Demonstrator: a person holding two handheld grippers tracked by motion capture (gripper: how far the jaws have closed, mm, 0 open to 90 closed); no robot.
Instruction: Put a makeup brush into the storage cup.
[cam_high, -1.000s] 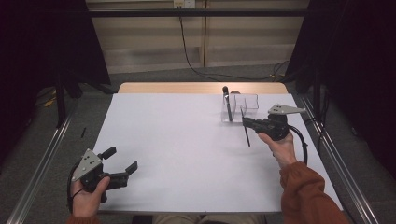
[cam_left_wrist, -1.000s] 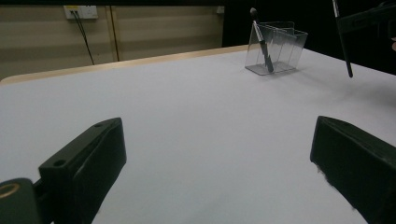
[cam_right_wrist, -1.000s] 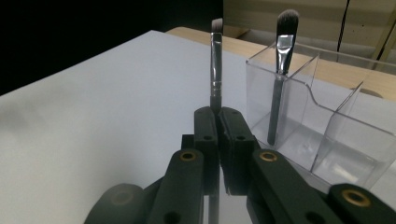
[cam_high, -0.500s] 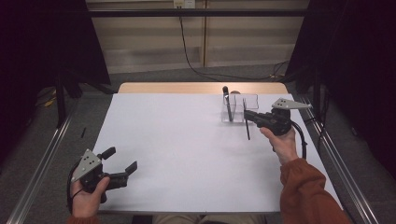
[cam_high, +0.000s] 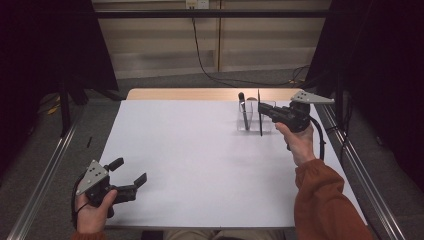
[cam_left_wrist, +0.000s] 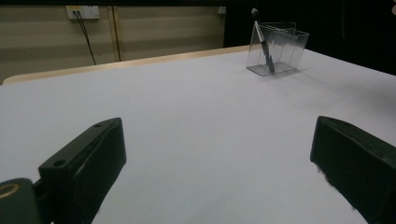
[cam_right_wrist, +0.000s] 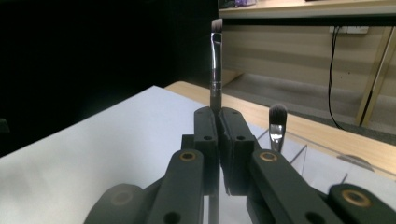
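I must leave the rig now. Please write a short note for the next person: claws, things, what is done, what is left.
Right claw: shut on a makeup brush, held upright beside the clear holder, bristles up.
Left claw: open, empty, at the near left of the white table.
Done: one other brush leans inside the holder.
Left: probably lower the held brush into the holder and release it.

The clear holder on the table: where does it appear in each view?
High view: clear holder right of centre, far on the table, beside the right gripper.
Left gripper view: upper right.
Right gripper view: low right, behind the fingers.
Shared landmark: the brush standing inside.
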